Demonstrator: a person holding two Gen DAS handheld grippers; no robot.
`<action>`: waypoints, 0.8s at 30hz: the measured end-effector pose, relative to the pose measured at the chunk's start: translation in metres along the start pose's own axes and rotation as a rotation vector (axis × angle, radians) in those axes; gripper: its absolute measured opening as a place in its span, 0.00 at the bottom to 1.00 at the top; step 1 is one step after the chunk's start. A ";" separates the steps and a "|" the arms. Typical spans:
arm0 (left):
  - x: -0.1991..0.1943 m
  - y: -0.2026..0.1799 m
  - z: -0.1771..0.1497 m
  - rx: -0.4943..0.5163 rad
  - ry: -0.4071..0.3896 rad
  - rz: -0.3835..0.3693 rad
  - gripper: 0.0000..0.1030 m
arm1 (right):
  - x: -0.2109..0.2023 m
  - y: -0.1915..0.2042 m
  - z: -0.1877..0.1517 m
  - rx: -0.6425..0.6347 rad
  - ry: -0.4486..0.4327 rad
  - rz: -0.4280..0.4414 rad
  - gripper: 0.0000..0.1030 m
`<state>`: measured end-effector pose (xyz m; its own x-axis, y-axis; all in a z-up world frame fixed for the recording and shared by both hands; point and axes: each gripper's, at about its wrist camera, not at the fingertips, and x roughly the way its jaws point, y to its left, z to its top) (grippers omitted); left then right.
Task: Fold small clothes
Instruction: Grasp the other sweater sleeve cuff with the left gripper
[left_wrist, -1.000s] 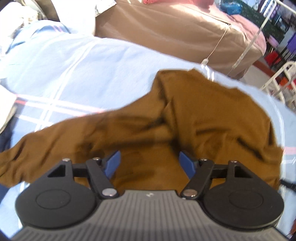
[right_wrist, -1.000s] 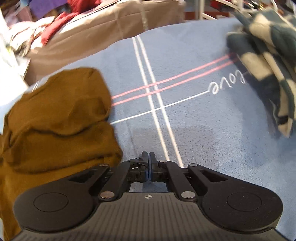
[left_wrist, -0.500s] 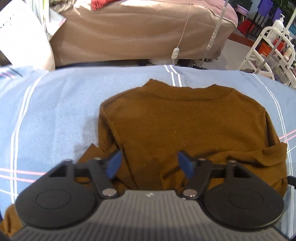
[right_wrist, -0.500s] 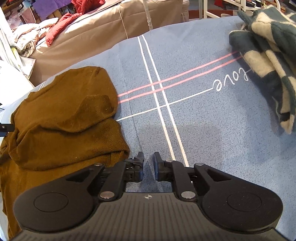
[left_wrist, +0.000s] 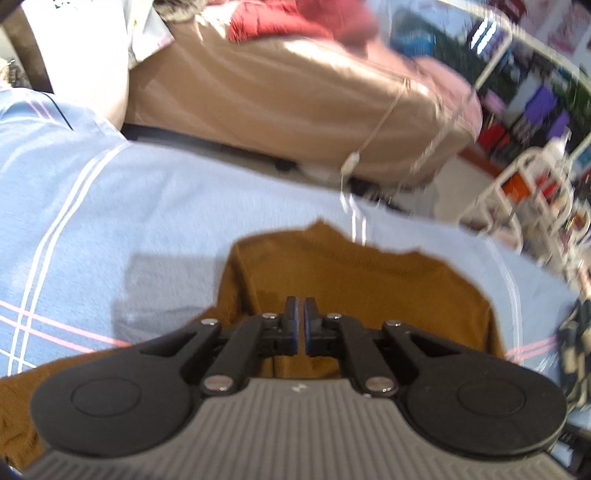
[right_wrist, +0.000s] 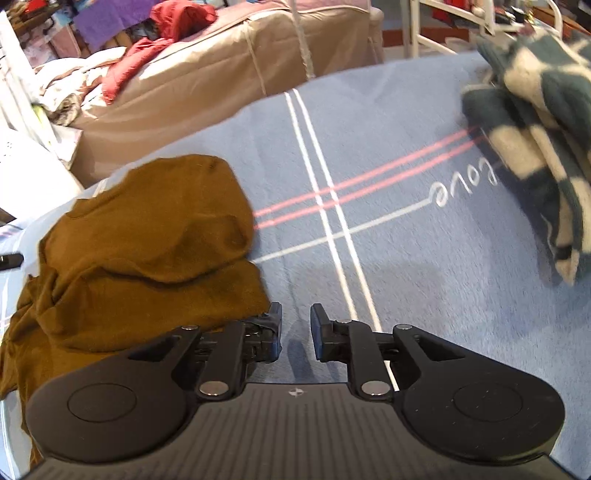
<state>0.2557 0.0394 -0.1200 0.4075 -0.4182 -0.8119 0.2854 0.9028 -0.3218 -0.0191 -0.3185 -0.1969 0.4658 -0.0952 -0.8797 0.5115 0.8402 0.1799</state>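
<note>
A brown long-sleeved top (left_wrist: 369, 277) lies partly folded on a blue blanket (left_wrist: 129, 206). In the left wrist view my left gripper (left_wrist: 299, 325) hovers over its lower middle with the jaws almost touching and no cloth seen between them. In the right wrist view the same top (right_wrist: 147, 236) is bunched at the left. My right gripper (right_wrist: 295, 328) is partly open and empty over the bare blanket (right_wrist: 406, 277), just right of the top's edge.
A dark green and cream checked garment (right_wrist: 535, 122) lies piled at the blanket's far right. A tan covered bed (left_wrist: 295, 92) with red clothes (right_wrist: 155, 48) stands beyond the blanket. White racks (left_wrist: 524, 192) stand at the right.
My left gripper has closed from wide open and its view has swung. My right gripper has opened from shut to a small gap.
</note>
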 end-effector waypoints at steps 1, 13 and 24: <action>0.000 0.002 0.002 -0.002 0.016 -0.005 0.05 | -0.001 0.003 0.001 -0.011 -0.004 0.004 0.32; 0.070 -0.026 -0.019 0.200 0.220 0.126 0.31 | -0.002 0.019 0.000 -0.042 0.016 0.030 0.41; -0.009 -0.007 0.013 -0.002 -0.058 -0.031 0.06 | -0.010 0.003 -0.003 0.016 0.008 -0.005 0.42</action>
<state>0.2617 0.0349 -0.1041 0.4486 -0.4507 -0.7718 0.2968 0.8896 -0.3471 -0.0247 -0.3135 -0.1888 0.4574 -0.0954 -0.8841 0.5258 0.8309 0.1823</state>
